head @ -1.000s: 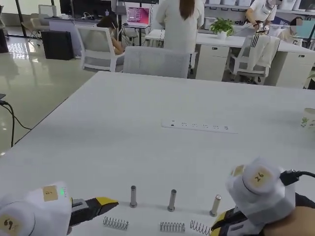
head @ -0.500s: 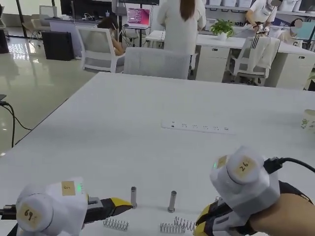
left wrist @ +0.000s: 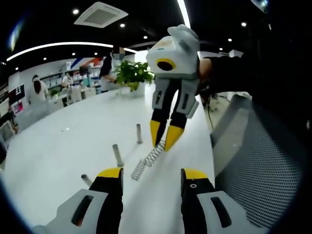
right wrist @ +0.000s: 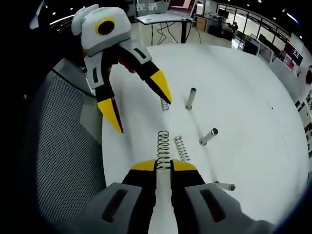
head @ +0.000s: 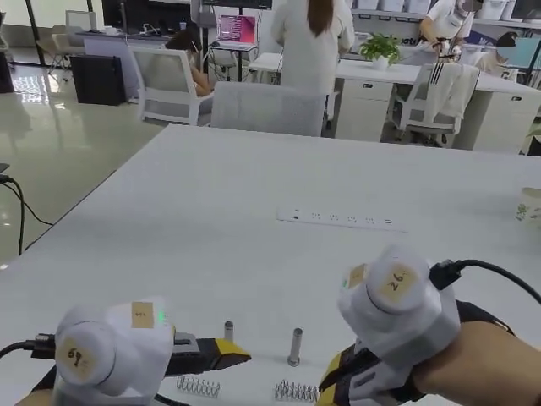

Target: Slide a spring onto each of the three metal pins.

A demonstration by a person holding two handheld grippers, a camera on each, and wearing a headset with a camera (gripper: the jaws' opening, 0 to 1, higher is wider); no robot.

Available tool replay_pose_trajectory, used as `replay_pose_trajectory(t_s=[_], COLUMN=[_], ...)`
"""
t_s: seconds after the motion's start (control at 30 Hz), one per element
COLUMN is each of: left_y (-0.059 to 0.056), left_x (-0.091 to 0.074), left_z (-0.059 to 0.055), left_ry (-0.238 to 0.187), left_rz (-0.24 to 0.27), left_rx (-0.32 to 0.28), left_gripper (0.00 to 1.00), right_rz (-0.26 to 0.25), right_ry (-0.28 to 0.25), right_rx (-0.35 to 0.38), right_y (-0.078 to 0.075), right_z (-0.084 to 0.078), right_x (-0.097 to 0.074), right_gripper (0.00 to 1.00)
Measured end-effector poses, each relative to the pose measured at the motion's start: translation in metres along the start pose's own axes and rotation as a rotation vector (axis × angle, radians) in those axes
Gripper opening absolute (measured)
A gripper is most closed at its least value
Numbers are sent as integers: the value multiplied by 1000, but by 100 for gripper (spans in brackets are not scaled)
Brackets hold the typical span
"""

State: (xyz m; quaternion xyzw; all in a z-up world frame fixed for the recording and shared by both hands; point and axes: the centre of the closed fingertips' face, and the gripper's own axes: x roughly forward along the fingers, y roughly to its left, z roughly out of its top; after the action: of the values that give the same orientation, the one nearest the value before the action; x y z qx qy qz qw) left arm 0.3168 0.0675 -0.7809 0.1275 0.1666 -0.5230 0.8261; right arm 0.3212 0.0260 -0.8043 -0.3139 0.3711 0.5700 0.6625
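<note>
Yellow jaw tips on the right gripper [right wrist: 164, 165] are pinched narrow around one end of a spring [right wrist: 163, 144], and the coil sticks out ahead of them, low over the white table [head: 254, 211]. Whether its far end touches the top, I can't tell. So this is the pickup of the first spring, I'd say. The left gripper [left wrist: 152, 174] hangs just across from it, jaws spread wide, holding nothing. Nothing on the pins: left pin [left wrist: 86, 179], middle pin [left wrist: 117, 155] and right pin [left wrist: 139, 133] stand upright in a row, all bare. A second spring [right wrist: 181, 147] lies just beside the held one, and a third spring [right wrist: 165, 104] sits further along near the left pin. The next move, to my eye: lift the coil, tip it upright so its open end faces down over a pin top, then lower it straight. It's held by one end, so the free end may wobble, and the empty gripper could steady it.
</note>
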Motion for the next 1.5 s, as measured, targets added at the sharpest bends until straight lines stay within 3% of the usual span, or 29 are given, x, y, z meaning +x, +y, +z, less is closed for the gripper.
replay_pose_trajectory(t_s=[0.57, 1.07, 1.5], left_y=[-12, -18, -19], left_x=[12, 15, 16], left_z=[-7, -15, -17], left_ry=[34, 79, 93], left_rz=[-50, -71, -74], left_rx=[121, 242, 268], left_gripper=[25, 7, 3], right_rz=[75, 133, 134], right_ry=[30, 33, 23], right_rx=[-59, 15, 38], right_y=[18, 31, 33], right_z=[11, 14, 19], right_x=[6, 7, 2], right_gripper=[7, 7, 8])
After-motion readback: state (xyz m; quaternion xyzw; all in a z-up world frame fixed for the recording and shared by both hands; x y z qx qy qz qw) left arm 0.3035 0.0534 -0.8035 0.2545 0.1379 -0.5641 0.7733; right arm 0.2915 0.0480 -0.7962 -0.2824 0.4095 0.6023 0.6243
